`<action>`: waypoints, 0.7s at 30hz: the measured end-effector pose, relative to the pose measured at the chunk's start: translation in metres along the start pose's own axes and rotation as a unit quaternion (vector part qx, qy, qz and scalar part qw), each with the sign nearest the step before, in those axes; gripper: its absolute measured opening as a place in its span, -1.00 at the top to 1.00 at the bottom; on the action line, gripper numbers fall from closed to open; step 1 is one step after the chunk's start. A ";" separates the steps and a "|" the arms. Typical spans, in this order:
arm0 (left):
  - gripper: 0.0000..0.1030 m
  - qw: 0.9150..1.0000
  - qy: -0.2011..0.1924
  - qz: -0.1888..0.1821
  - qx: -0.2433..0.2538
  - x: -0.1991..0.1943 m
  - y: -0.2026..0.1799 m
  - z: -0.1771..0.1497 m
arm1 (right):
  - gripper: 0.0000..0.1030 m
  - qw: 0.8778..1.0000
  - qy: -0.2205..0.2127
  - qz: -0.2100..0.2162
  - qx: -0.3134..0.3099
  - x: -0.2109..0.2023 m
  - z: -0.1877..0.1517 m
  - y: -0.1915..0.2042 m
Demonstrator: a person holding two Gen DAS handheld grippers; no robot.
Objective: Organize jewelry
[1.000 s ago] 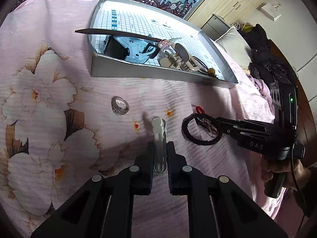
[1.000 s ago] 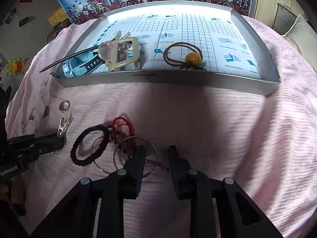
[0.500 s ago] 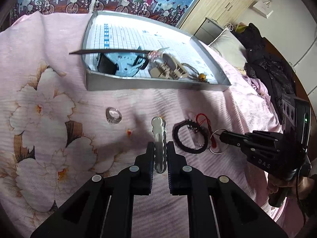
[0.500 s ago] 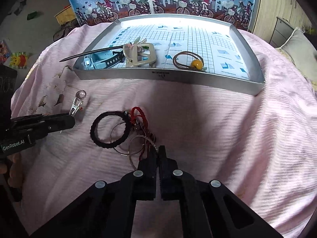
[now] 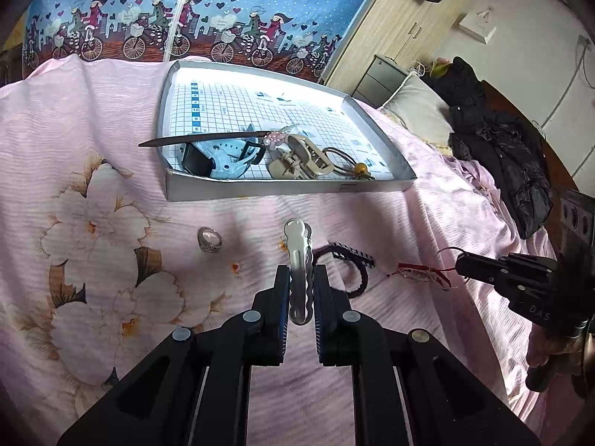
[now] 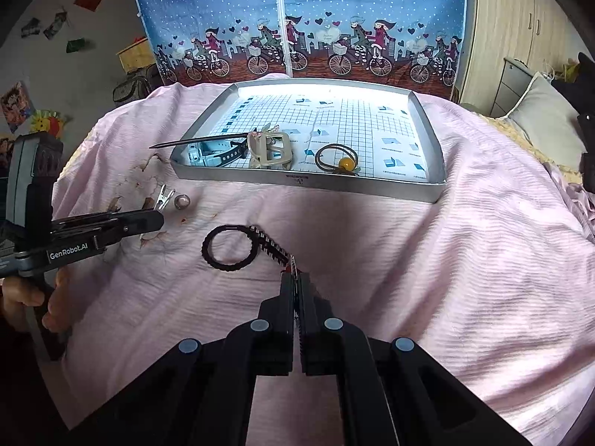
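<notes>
On the pink bedspread (image 5: 438, 215) we've got both grippers loaded: left gripper (image 5: 300, 288) clamped on the silver hair clip (image 5: 297, 256), right gripper (image 6: 295, 290) pinching the red cord bracelet (image 5: 420, 273). Next, probably carry both into the tray (image 6: 305, 182).

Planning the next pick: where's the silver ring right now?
In the left wrist view the silver ring lies on the pink bedspread, left of the clip held in the left tongs, just before the tray.

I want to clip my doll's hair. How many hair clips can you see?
2. A silver clip is pinched in the left gripper. A beige claw clip lies in the tray. More could be hiding under the pile there.
</notes>
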State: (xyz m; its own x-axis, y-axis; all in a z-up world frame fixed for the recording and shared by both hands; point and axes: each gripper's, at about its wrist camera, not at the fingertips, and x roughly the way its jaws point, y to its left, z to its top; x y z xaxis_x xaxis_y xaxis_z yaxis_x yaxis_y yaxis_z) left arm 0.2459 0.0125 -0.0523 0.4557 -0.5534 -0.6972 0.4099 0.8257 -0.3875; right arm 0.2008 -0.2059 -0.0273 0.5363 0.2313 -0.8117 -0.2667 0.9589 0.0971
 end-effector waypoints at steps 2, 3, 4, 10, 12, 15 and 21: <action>0.82 1.000 0.003 -0.002 0.010 -0.002 -0.007 -0.003 | 0.95 1.000 0.001 0.009 0.000 -0.005 -0.006 0.002; 0.82 1.000 0.006 -0.006 0.014 -0.003 -0.011 -0.005 | 0.95 1.000 0.003 0.016 -0.002 -0.008 -0.010 0.004; 0.82 1.000 0.012 -0.012 0.015 -0.002 -0.015 -0.006 | 0.95 1.000 0.007 0.022 -0.003 -0.010 -0.013 0.004; 0.82 0.998 0.047 -0.038 0.031 0.001 -0.043 -0.020 | 0.95 0.997 0.069 0.031 -0.023 -0.004 -0.055 0.023; 0.82 0.997 0.053 -0.038 0.044 0.004 -0.052 -0.024 | 0.95 0.995 0.084 0.035 -0.026 -0.004 -0.068 0.028; 0.82 0.996 0.061 -0.035 0.061 0.009 -0.061 -0.029 | 0.95 0.994 0.098 0.044 -0.027 -0.010 -0.079 0.030; 0.82 0.995 0.059 -0.036 0.066 0.011 -0.064 -0.030 | 0.95 0.998 0.047 0.050 -0.017 -0.043 -0.057 0.025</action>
State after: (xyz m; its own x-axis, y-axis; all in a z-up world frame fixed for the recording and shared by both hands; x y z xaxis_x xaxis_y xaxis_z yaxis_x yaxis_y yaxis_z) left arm 0.2008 -0.0434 -0.0528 0.3286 -0.5867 -0.7401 0.5412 0.7592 -0.3616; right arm 0.1254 -0.2012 -0.0223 0.4290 0.3075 -0.8494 -0.3420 0.9256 0.1623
